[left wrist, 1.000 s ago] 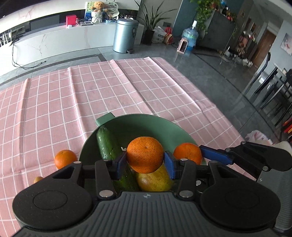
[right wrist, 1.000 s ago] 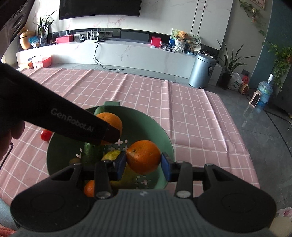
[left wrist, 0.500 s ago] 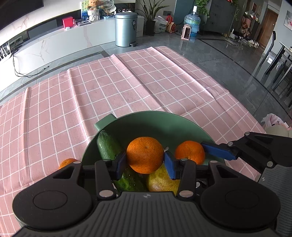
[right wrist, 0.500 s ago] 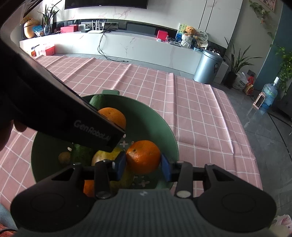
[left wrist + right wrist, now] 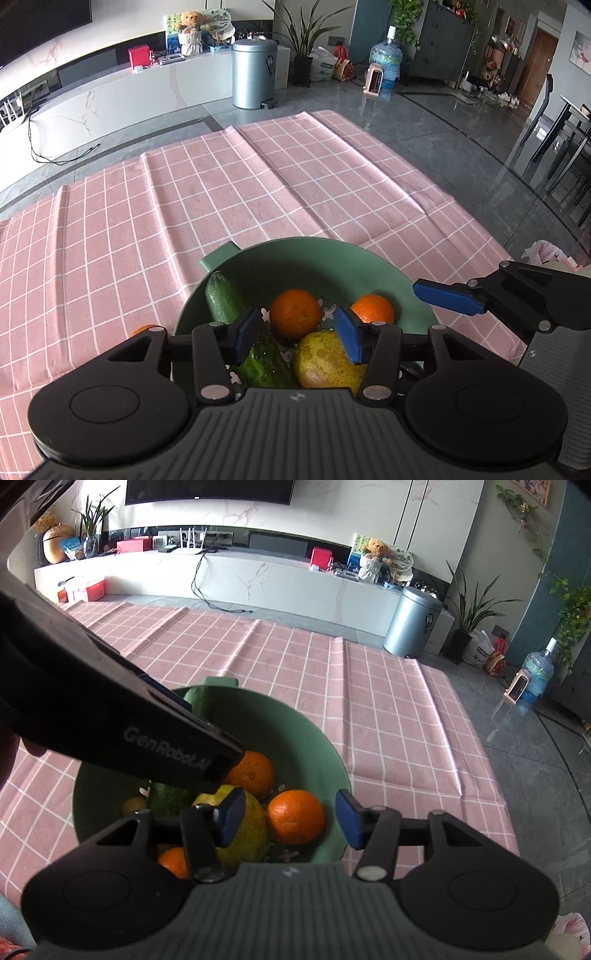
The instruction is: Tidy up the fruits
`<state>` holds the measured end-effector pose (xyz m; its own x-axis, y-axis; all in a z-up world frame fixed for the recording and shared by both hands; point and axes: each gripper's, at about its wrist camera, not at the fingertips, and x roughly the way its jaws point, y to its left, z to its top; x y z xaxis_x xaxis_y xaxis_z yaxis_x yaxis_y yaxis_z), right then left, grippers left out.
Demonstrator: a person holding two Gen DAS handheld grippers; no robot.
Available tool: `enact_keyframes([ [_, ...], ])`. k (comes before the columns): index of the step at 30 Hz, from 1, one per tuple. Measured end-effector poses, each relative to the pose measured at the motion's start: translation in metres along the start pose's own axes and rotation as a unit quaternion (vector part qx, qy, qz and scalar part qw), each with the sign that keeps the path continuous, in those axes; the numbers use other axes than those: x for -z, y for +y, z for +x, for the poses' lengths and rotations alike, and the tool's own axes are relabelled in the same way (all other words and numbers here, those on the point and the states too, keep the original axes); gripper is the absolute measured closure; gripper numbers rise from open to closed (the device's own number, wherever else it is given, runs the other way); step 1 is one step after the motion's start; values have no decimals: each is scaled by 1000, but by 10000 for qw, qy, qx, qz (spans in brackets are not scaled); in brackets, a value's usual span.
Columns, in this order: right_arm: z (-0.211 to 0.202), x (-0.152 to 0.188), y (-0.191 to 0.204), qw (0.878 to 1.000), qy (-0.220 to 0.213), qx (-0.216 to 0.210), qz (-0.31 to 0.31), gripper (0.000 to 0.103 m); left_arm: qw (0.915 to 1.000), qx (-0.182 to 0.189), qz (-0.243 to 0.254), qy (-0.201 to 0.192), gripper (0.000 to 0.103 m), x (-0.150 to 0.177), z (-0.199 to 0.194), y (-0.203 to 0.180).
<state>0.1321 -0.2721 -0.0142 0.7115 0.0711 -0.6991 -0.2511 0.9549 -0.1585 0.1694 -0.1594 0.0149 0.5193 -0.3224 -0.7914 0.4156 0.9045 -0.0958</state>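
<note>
**Both claws parting over a green bowl of fruit**

The left gripper (image 5: pixel 297 334) hangs above the near side of the green bowl (image 5: pixel 332 254), its blue pads spreading apart with nothing pressed between them. Just beyond its fingertips an orange (image 5: pixel 294 313) lies loose on the bowl's perforated floor. Below and slightly right of the claw sits a yellow-green pear (image 5: pixel 323 363), partly behind the right pad. A cucumber (image 5: pixel 225 304) runs from the far left rim down under the left pad. A second orange (image 5: pixel 373 308) lies to the right of the claw, near the right gripper's blue fingertip.

The right gripper (image 5: pixel 290 819) is likewise opening over the same bowl (image 5: pixel 314 746). Its orange (image 5: pixel 295 816) rests in the bowl between the pads, touching neither. The pear (image 5: pixel 247 830) lies behind the left pad, and another orange (image 5: pixel 251 773) sits just beyond it, partly under the left gripper's black body. A further orange (image 5: pixel 173 862) shows low on the left, behind the finger linkage.

The bowl stands on a pink checked tablecloth (image 5: pixel 184 203).
</note>
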Motion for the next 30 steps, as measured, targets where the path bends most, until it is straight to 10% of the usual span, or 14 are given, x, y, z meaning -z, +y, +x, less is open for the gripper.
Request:
enact_keyframes([
  [22, -55, 0, 42, 9770, -447, -799, 1926, 33, 9967, -428, -547, -424, 44, 47, -94, 66],
  [30, -51, -3, 77, 9779, -364, -1051, 1772, 34, 9963, -400, -665, -380, 44, 73, -103, 94],
])
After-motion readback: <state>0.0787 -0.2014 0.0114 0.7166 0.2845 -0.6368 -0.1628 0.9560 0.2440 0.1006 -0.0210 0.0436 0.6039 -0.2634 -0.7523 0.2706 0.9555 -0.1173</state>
